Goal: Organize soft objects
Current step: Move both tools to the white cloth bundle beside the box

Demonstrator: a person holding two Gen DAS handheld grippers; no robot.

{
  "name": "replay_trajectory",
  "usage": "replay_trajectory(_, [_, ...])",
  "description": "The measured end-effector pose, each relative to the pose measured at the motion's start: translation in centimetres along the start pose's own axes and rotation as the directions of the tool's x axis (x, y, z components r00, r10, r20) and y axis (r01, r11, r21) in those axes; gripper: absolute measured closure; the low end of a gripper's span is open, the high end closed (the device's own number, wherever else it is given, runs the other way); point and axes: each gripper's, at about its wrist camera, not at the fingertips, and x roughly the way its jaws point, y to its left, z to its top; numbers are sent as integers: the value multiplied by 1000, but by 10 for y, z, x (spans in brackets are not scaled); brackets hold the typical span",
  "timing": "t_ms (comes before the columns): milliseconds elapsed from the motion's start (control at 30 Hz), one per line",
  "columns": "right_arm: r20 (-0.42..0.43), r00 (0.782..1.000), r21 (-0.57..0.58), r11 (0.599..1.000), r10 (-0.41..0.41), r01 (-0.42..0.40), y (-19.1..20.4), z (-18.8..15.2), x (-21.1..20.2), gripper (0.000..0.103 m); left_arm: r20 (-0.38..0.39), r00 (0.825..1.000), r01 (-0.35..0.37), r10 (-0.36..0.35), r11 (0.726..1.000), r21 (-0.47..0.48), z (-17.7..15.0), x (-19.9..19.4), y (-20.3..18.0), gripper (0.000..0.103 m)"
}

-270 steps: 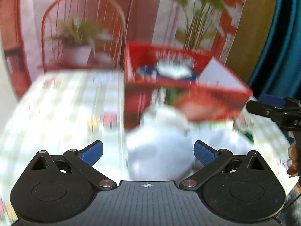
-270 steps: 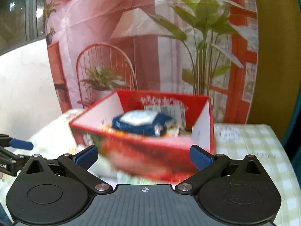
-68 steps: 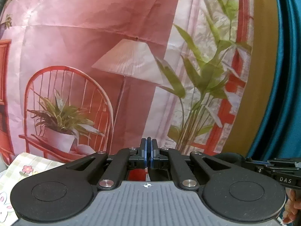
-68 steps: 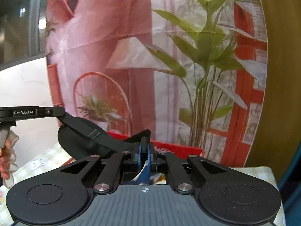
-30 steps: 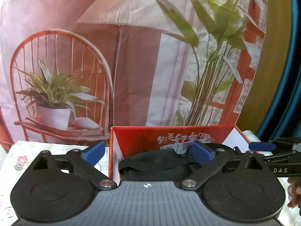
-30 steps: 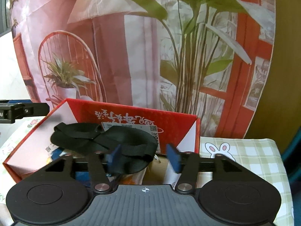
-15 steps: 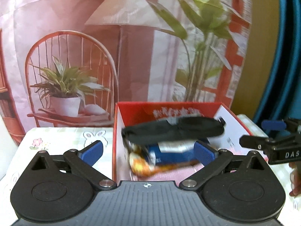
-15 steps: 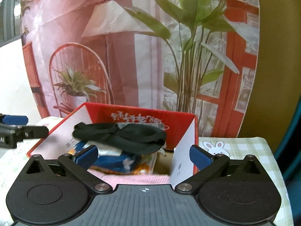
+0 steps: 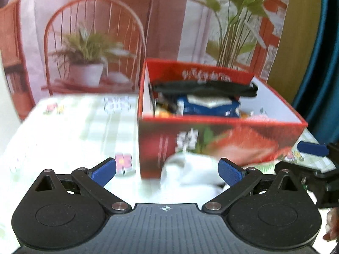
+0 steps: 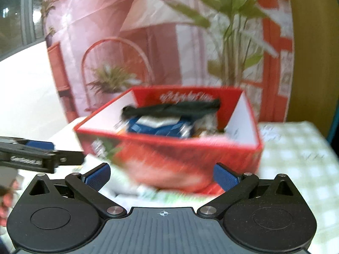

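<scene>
Now both grippers are hanging empty, jaws spread wide: left gripper, right gripper. Lying low-centre against the red box is the white cloth, likely next; it is calling for a centred pinch.

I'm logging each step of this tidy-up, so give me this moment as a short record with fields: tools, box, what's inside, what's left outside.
left tool: open, holding nothing
right tool: open, holding nothing
box: red, open top, on the checked tablecloth
on top in box: black cloth item, lying over a blue packet
outside box: white soft item on the cloth, against the box's near side
image quality: blurred, finer details unclear
</scene>
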Motion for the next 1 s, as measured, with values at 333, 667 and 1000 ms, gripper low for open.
replay_trajectory(333, [-59, 998, -47, 998, -32, 30, 8, -27, 9, 20, -61, 998, -6, 3, 999, -39, -32, 13, 9, 0])
replay_trajectory(667, [-108, 994, -41, 999, 28, -33, 11, -46, -1, 44, -66, 997, 44, -49, 995, -85, -53, 0, 16, 0])
replay_trajectory(1000, [-150, 987, -3, 998, 58, -59, 9, -70, -23, 43, -72, 988, 125, -136, 982, -141, -79, -13, 15, 0])
